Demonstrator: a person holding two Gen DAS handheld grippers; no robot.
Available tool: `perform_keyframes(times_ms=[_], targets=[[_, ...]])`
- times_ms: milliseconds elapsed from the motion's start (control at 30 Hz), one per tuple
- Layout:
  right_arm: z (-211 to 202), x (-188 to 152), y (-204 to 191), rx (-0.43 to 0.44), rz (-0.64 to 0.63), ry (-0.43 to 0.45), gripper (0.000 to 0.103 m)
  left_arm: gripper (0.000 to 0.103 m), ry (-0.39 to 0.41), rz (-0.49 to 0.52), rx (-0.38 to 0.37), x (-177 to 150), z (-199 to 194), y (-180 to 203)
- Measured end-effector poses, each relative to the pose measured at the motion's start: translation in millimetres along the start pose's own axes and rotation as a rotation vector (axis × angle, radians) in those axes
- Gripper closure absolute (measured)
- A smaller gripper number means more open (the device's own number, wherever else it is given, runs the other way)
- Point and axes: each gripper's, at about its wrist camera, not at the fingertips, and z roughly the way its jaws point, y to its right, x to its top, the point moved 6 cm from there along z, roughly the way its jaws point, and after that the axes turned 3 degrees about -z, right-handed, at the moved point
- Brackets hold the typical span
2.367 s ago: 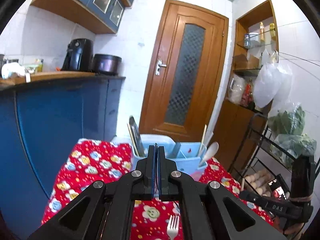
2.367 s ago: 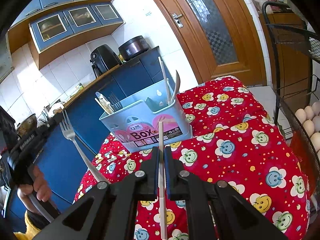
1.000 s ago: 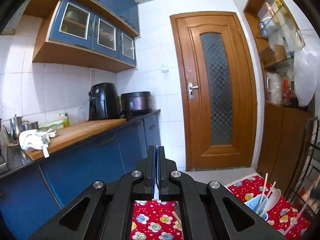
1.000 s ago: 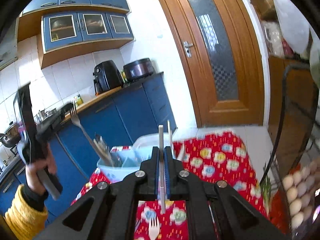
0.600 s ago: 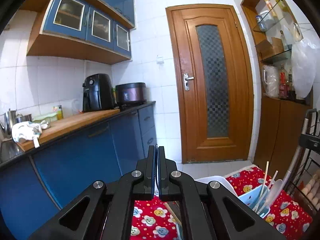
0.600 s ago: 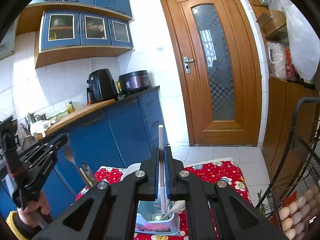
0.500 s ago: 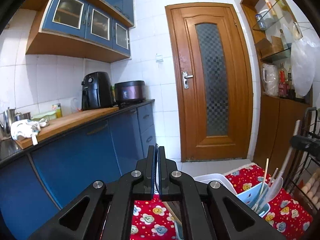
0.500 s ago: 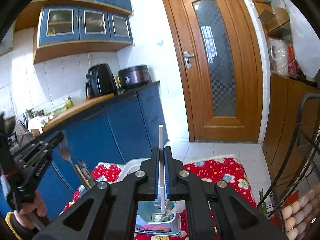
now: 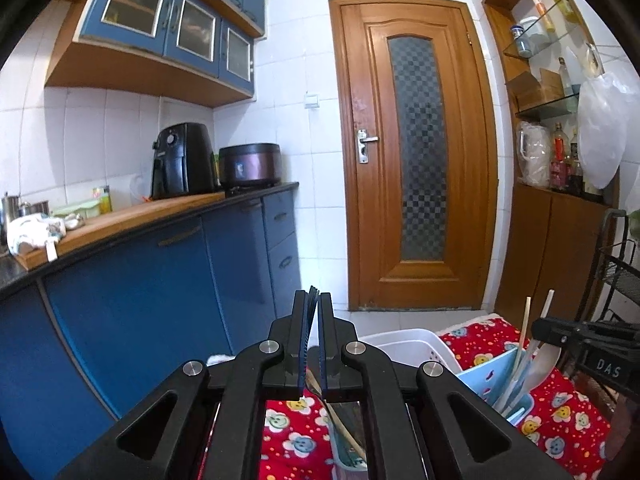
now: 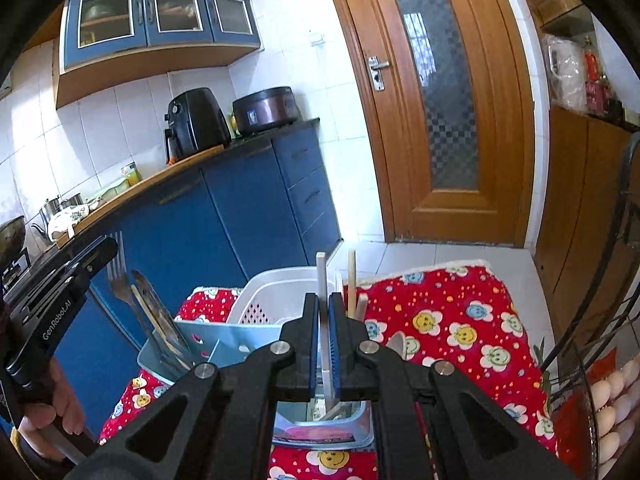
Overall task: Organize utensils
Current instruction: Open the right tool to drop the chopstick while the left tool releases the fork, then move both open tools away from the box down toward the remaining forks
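A light blue utensil caddy [image 10: 224, 336] stands on the red smiley tablecloth [image 10: 460, 320]. My right gripper [image 10: 324, 304] is shut on a white chopstick [image 10: 321, 272] that stands upright, its lower end down inside the caddy beside a wooden chopstick [image 10: 351, 280]. My left gripper [image 10: 105, 249] comes in from the left, shut on a fork [image 10: 117, 268] near its tines. The fork's handle slants down into the caddy's left compartment among other cutlery. In the left wrist view the left gripper [image 9: 314, 300] shows nearly closed jaws above the caddy [image 9: 492, 372], and the right gripper's body [image 9: 592, 356] is at the right.
A white perforated basket [image 10: 272, 292] sits just behind the caddy. Blue kitchen cabinets [image 10: 224, 216] run along the left and a wooden door [image 10: 444, 100] is behind. A wire rack with eggs [image 10: 612, 408] stands close on the right. A person's hand [image 10: 52, 400] holds the left gripper.
Both grippers have come down toward the caddy. The right one carried the white chopstick over and into it. The fork's handle has sunk lower in the left compartment.
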Motion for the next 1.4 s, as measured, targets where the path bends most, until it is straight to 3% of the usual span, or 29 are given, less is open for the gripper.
perform_keyframes(times_ms=[67, 233, 333, 467, 867, 1400], targets=[[1, -3, 1, 0.014, 0.015, -0.015, 0.094, 0.098, -0.009, -0.013, -0.010, -3, 1, 0], [-6, -5, 1, 0.041, 0.046, -0.003, 0.078, 0.095, -0.044, -0.052, -0.054, -9, 1, 0], [-11, -4, 0, 0.042, 0.047, 0.007, 0.076, 0.087, -0.062, -0.060, -0.073, -10, -1, 1], [-21, -3, 0, 0.052, 0.064, 0.027, 0.074, 0.070, -0.064, -0.062, -0.090, -11, -10, 2], [-54, -19, -4, 0.078, 0.091, 0.029, 0.072, 0.069, -0.100, -0.088, -0.141, -23, -38, 1], [-80, -68, -4, 0.092, 0.104, -0.061, 0.072, 0.069, -0.180, -0.073, -0.200, -59, -76, 12]])
